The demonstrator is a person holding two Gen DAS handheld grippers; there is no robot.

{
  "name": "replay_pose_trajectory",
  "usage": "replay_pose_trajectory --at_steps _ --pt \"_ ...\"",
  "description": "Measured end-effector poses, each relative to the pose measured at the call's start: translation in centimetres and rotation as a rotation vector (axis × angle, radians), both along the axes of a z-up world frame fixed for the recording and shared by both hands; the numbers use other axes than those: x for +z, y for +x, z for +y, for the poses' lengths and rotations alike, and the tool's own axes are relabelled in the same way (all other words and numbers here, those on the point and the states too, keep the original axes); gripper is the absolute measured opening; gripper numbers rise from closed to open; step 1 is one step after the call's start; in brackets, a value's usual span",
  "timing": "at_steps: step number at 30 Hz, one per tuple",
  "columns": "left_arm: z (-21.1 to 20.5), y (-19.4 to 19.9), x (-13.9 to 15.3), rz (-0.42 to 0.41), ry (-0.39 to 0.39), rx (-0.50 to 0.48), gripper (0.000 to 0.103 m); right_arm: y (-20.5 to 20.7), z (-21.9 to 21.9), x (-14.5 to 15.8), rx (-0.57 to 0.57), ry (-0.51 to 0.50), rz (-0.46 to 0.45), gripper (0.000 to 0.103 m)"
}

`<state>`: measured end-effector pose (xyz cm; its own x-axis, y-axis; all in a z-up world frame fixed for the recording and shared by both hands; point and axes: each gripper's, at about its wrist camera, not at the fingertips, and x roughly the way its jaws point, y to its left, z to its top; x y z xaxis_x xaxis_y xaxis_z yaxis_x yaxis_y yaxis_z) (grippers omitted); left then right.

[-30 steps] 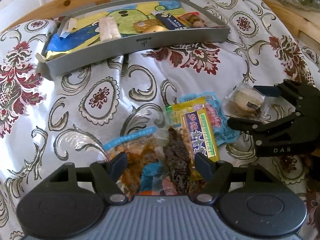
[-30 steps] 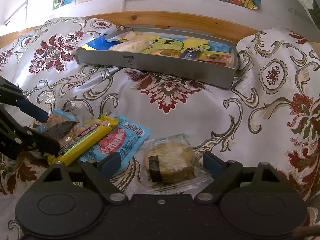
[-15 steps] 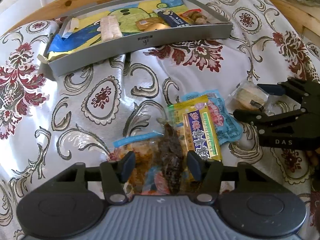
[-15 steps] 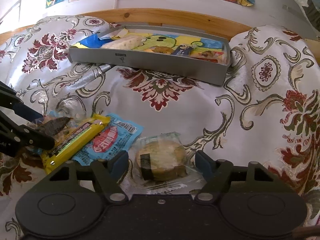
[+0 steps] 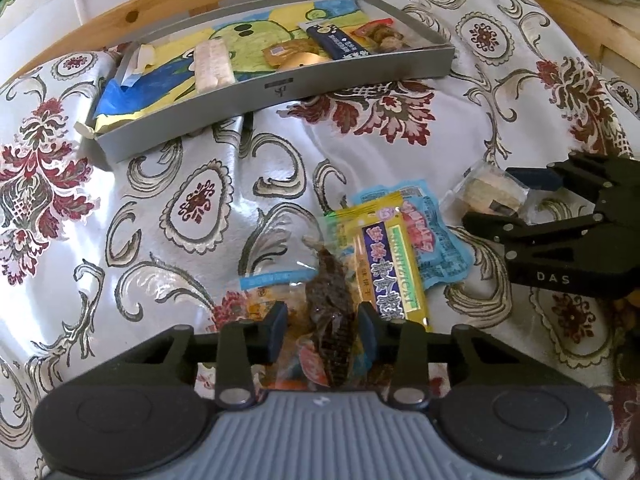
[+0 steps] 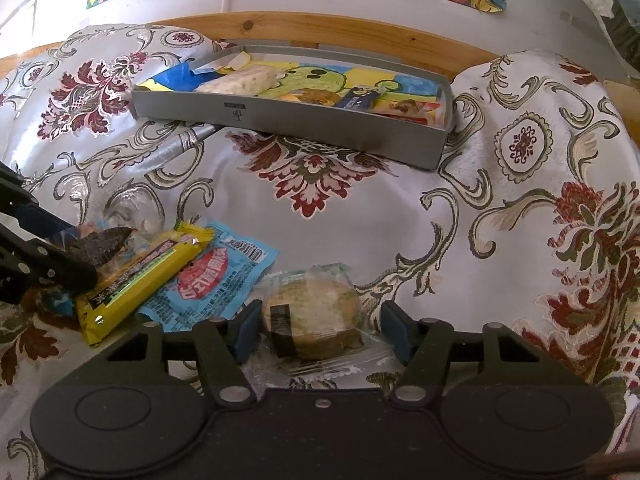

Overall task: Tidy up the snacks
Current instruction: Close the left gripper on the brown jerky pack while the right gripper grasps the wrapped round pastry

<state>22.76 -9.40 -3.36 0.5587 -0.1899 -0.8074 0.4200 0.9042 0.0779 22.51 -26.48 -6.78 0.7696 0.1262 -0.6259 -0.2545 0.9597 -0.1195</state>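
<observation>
Left claw (image 5: 322,334) astride dark snack packet (image 5: 330,312); right claw (image 6: 318,330) around round cake (image 6: 312,314).

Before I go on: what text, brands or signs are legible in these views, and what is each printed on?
"DAS": black body of the right gripper.
Yellow snack bar wrapper: printed characters and lettering, too blurred to read.
Blue snack packet with red label: printed characters, unreadable.
Grey metal tray: small dark logo on its front wall, unreadable.
Dark blue wrapper inside the tray: white print, too small.
</observation>
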Motion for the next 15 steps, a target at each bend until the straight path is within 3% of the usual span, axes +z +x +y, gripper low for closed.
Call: replay_pose_trajectory --at_steps 15 --pt "-1.4 -1.1 1.2 -0.015 0.002 -0.001 0.023 -1.0 0.6 1.3 0.037 -0.001 -0.020 0.063"
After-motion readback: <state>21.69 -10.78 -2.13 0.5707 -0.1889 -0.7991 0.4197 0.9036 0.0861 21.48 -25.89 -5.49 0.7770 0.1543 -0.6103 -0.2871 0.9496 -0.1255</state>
